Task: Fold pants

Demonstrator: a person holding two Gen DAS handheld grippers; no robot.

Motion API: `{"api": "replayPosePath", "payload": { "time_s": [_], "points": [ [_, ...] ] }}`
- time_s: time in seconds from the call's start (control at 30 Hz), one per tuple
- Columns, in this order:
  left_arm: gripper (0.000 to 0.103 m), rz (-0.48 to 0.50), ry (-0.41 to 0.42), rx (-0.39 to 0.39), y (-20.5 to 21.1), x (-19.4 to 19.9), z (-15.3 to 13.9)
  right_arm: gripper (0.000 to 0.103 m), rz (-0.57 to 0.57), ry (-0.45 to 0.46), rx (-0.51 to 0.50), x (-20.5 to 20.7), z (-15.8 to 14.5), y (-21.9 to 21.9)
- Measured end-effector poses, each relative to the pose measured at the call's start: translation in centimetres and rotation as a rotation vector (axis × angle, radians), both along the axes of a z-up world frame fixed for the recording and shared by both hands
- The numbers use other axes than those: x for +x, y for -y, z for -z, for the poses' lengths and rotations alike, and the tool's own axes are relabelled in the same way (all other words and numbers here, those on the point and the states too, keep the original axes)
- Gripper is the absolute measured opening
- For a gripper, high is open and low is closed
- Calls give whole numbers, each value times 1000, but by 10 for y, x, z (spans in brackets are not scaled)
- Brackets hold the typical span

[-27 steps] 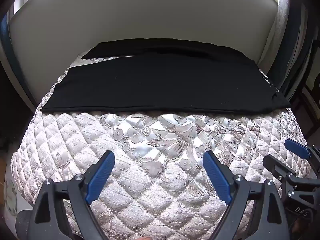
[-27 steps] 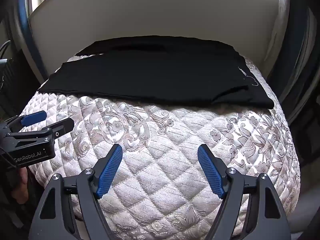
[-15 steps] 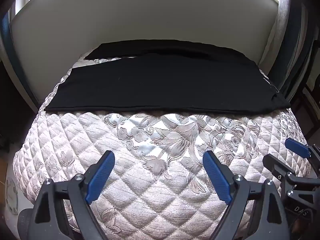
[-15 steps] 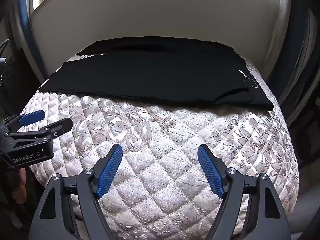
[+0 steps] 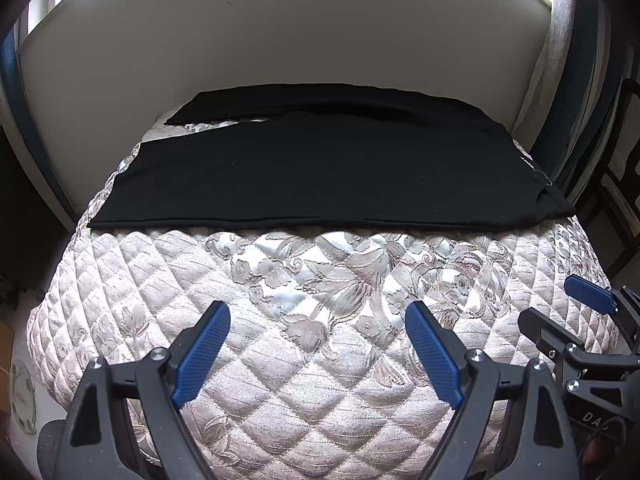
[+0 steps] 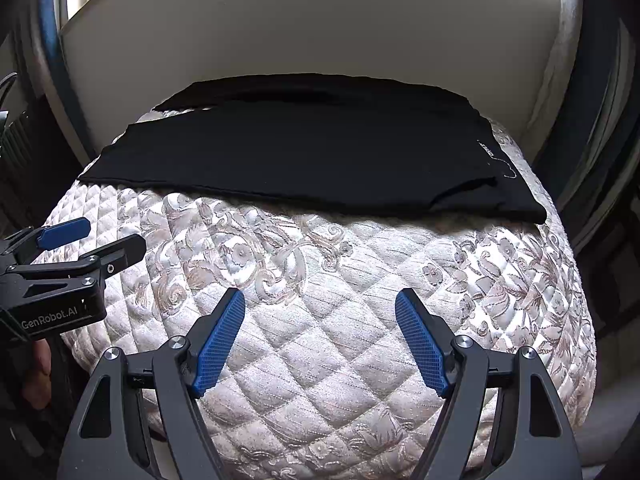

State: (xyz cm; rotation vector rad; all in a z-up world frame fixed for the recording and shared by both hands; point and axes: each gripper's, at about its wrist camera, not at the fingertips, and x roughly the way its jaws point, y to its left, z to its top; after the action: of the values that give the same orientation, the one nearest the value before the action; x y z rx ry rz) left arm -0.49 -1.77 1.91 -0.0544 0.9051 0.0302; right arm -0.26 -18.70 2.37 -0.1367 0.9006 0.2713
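Observation:
Black pants (image 5: 328,168) lie flat across the far half of a quilted mattress, legs to the left, waist to the right; they also show in the right wrist view (image 6: 304,152). The near leg lies over the far leg, which sticks out at the back left. My left gripper (image 5: 318,314) is open and empty, above the bare quilt well short of the pants' near edge. My right gripper (image 6: 320,298) is open and empty, likewise short of the pants. Each gripper shows at the edge of the other's view, the right one (image 5: 560,304) and the left one (image 6: 104,236).
The quilted floral mattress (image 5: 320,288) falls away at its left, right and near edges. A pale headboard (image 5: 304,40) stands behind the pants. Curtains and dark furniture (image 5: 600,140) stand to the right.
Both grippers have drifted slightly, so the pants sit a little lower and nearer in the views. The pants have not moved. Both grippers stay open.

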Motion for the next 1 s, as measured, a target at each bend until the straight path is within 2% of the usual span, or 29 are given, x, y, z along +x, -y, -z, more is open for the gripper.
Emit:
{"api": "replayPosePath", "payload": {
  "time_s": [1.0],
  "points": [
    [91,-20,9,-10,1,-12,-3,78,-8,6,3,0,-5,-2]
  ]
}}
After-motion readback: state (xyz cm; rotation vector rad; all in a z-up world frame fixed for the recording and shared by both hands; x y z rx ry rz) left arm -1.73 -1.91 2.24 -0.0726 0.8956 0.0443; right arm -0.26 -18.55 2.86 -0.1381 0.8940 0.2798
